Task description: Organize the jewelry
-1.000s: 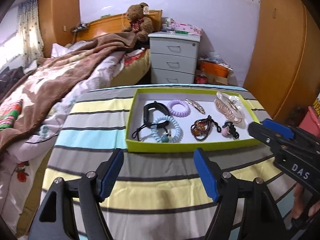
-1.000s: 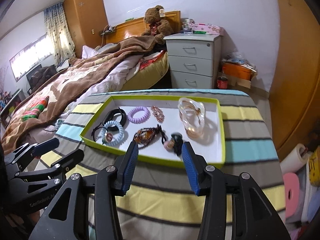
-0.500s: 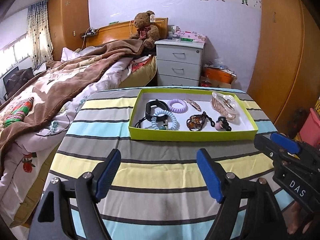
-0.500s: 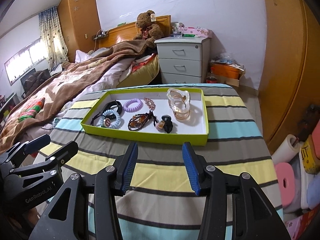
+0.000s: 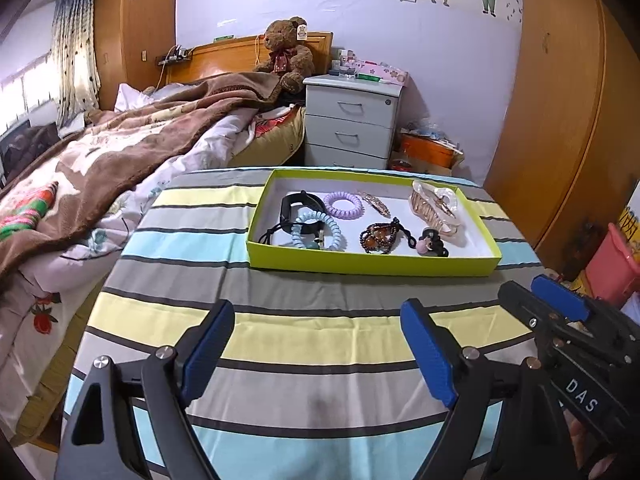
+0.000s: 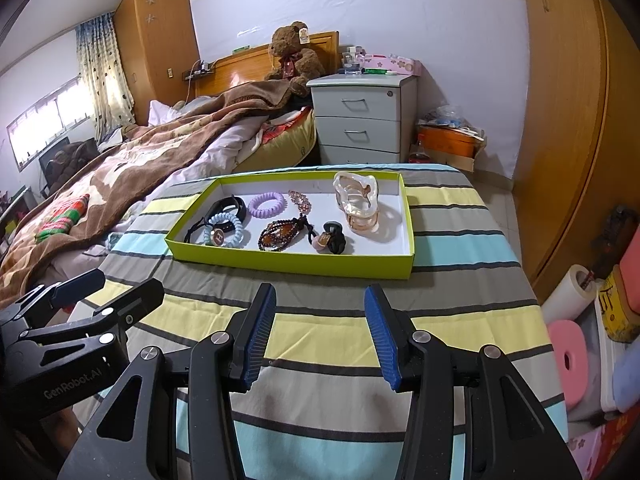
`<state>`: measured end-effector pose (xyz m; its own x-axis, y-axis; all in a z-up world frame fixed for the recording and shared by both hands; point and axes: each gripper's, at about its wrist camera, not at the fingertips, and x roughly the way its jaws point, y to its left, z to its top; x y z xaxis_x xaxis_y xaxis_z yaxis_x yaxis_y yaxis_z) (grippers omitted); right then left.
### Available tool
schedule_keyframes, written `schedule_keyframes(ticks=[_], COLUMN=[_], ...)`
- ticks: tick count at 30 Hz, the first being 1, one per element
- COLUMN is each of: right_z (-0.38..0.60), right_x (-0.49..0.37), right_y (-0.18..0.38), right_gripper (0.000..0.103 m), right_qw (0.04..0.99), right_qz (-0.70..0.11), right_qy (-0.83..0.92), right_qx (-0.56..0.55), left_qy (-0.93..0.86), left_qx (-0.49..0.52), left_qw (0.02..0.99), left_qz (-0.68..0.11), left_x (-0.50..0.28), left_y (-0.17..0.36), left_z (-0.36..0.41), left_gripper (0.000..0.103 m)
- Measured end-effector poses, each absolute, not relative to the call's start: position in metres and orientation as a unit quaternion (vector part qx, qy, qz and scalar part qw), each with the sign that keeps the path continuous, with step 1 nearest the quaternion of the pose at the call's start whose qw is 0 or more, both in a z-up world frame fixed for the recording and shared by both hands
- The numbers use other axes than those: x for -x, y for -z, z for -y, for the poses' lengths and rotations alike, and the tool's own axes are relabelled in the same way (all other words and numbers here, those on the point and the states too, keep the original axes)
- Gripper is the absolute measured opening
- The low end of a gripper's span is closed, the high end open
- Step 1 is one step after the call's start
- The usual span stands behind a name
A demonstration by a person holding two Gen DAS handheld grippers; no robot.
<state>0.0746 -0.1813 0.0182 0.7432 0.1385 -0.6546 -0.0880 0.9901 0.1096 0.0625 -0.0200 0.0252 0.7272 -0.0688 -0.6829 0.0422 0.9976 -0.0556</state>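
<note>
Striped table (image 5: 304, 336); tray (image 5: 372, 266) of jewelry seen at 12 o'clock of both grippers, long axis crosswise. Left gripper (image 5: 320, 354) has just been opening, nothing between; right gripper (image 6: 320, 336) spread, empty, similarly distant.

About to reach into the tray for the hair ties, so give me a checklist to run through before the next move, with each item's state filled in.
1. Left tool empty, jaws apart: ok; they have just been opening, nothing between them.
2. Right tool empty, jaws apart: ok.
3. Both tools short of the green tray, over the striped cloth: ok.
4. Purple hair tie lying apart from its neighbours: ok.
5. Blue hair tie free to lift alone: not ok; it overlaps the black band.
6. Clear hair claw stable where it stands: cannot tell.
</note>
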Motion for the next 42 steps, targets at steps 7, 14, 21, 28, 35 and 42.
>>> schedule_keyframes(ticks=[7, 14, 21, 28, 35, 42], right_z=[0.1806, 0.1806, 0.181, 0.1811, 0.1813, 0.1813], right_x=[-0.0722, -0.0714, -0.0706, -0.0701, -0.0702, -0.0702], right_y=[-0.0178, -0.0176, -0.0173, -0.0174, -0.0175, -0.0172], right_gripper=[0.047, 0.047, 0.047, 0.047, 0.047, 0.047], right_qw=[0.933, 0.933, 0.933, 0.933, 0.933, 0.933], right_qz=[-0.352, -0.353, -0.353, -0.353, -0.353, -0.354], right_qy=[-0.061, -0.061, -0.061, -0.06, -0.061, -0.061], right_qx=[-0.037, -0.036, -0.036, -0.036, -0.036, -0.035], left_qy=[0.014, 0.005, 0.005, 0.008, 0.006, 0.005], left_qx=[0.012, 0.0, 0.006, 0.001, 0.001, 0.0], left_qw=[0.93, 0.933, 0.934, 0.933, 0.934, 0.934], left_qz=[-0.366, -0.361, -0.358, -0.359, -0.358, -0.358], left_x=[-0.0611, -0.0581, -0.0578, -0.0575, -0.0578, -0.0575], left_y=[-0.0258, -0.0265, -0.0284, -0.0288, -0.0292, -0.0287], left_z=[0.0193, 0.0213, 0.0189, 0.0203, 0.0198, 0.0195], left_gripper=[0.086, 0.086, 0.086, 0.086, 0.086, 0.086])
